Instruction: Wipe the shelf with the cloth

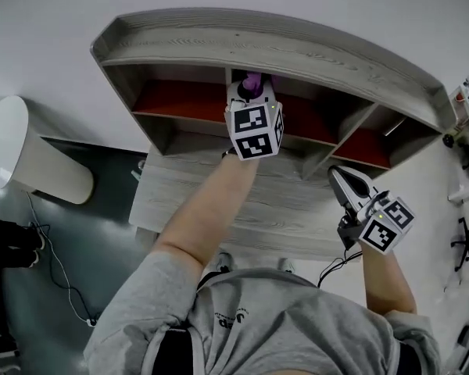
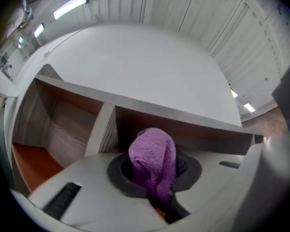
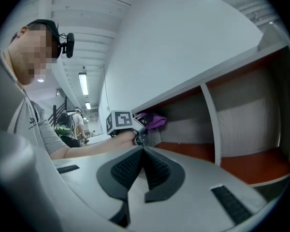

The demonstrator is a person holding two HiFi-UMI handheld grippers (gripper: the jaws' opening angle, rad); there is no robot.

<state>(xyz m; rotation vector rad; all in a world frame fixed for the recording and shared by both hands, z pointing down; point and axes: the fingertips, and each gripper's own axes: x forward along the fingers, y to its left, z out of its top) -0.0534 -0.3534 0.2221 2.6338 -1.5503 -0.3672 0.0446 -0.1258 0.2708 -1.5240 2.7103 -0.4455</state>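
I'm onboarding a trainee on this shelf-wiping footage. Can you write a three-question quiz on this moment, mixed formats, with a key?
1. True or false: the left gripper is shut on the cloth.
2. The jaws of the right gripper are: A) wide apart, B) together with nothing between them, C) clamped on a sponge.
3. Short answer: which gripper is up at the openings of the shelf?
Key: 1 true; 2 B; 3 the left.
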